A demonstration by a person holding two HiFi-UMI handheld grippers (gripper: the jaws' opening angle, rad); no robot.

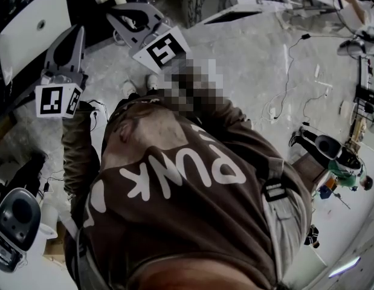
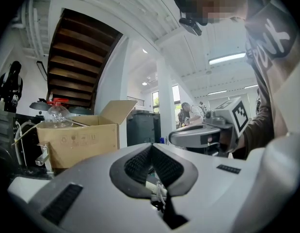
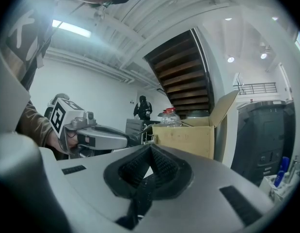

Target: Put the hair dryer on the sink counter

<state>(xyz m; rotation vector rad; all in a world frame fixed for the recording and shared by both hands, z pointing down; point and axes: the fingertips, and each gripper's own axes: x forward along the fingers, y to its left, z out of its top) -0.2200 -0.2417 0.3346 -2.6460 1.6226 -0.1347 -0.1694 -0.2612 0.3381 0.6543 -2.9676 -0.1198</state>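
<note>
I cannot make out a hair dryer or a sink counter in any view. Both grippers are held up in front of the person in the brown shirt [image 1: 193,186], side by side. My left gripper [image 1: 77,32] is shut, and in the left gripper view its ribbed pads [image 2: 140,161] meet with nothing between them. My right gripper [image 1: 116,14] is shut too, its pads [image 3: 162,166] closed on nothing. Each gripper shows in the other's view: the right gripper [image 2: 176,136] and the left gripper [image 3: 124,141].
An open cardboard box [image 2: 77,137] stands ahead with a clear red-capped plastic bottle [image 2: 57,113] behind it. A dark bin [image 2: 142,127] is beside the box, under a wooden staircase [image 2: 77,57]. Cables and gear lie on the pale floor [image 1: 259,59].
</note>
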